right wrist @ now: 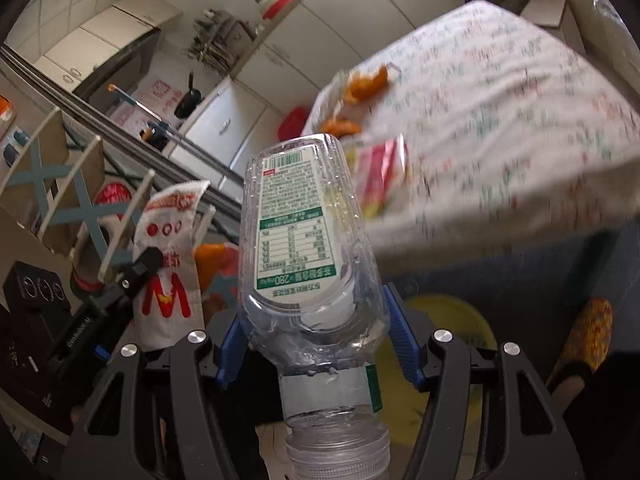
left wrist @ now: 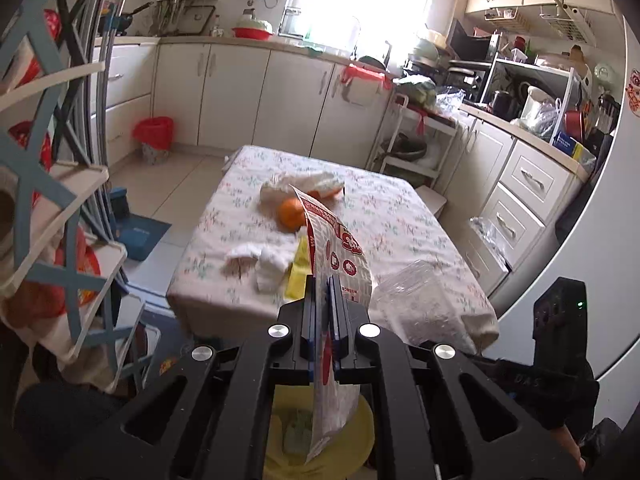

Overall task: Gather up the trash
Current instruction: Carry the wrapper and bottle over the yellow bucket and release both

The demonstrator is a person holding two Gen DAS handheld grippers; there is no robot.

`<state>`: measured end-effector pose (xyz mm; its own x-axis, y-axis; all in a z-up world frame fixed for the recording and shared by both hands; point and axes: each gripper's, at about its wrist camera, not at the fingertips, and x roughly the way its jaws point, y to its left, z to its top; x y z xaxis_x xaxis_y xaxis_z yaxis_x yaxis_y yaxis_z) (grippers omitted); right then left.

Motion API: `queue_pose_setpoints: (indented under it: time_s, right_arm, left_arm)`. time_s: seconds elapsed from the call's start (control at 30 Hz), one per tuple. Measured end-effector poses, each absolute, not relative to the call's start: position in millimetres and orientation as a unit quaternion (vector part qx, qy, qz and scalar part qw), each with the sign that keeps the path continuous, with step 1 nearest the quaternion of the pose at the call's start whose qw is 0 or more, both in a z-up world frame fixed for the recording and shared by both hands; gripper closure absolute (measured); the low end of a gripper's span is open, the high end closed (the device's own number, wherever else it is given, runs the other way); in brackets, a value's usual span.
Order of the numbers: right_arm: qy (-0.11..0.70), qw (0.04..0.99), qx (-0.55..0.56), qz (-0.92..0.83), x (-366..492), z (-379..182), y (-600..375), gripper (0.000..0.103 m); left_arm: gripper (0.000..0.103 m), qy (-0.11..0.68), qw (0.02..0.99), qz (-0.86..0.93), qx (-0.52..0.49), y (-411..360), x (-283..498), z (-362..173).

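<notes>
The left gripper (left wrist: 322, 300) is clamped flat on a red-and-white wrapper (left wrist: 340, 248), which is held on edge between the closed jaws, its long axis running along the fingers and its tail hanging behind them. Directly below that tail a yellow bin (left wrist: 320, 436) is seen, so the wrapper lies over the bin's mouth already.

The right gripper (right wrist: 316, 340) is closed around an empty clear bottle (right wrist: 308, 240), the blue pads (right wrist: 404, 344) pressing on its shoulder; the neck points back toward the camera and the base away, toward the table. The yellow bin (right wrist: 452, 320) is seen below and to the right of these jaws, near but apparently not straight under the bottle.

Farther off, on the table (left wrist: 420, 216), orange peel (left wrist: 291, 211), tissues (left wrist: 260, 264) and a clear bag (left wrist: 416, 288) are left.
</notes>
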<state>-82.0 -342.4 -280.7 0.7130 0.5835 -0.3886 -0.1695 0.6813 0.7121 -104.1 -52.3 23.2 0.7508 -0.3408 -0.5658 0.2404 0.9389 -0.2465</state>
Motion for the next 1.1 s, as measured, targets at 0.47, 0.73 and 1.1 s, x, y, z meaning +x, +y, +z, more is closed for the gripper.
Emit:
queue_pose_setpoints:
  time_s: [0.47, 0.73, 1.1]
  right_arm:
    - [0.424, 0.818, 0.337, 0.195, -88.3, -231.5, -327.5, 0.042]
    - [0.470, 0.798, 0.338, 0.167, -64.3, -179.3, -315.8, 0.041]
    - [0.483, 0.785, 0.356, 0.153, -48.4, -84.5, -294.0, 0.035]
  left_arm:
    - [0.098, 0.420, 0.891, -0.147, -0.092, -52.9, -120.5, -36.2]
    - [0.097, 0.494, 0.851, -0.145, -0.097, -56.0, -113.5, -78.6]
    - [0.077, 0.458, 0.874, -0.124, -0.104, -47.3, -123.2, -62.5]
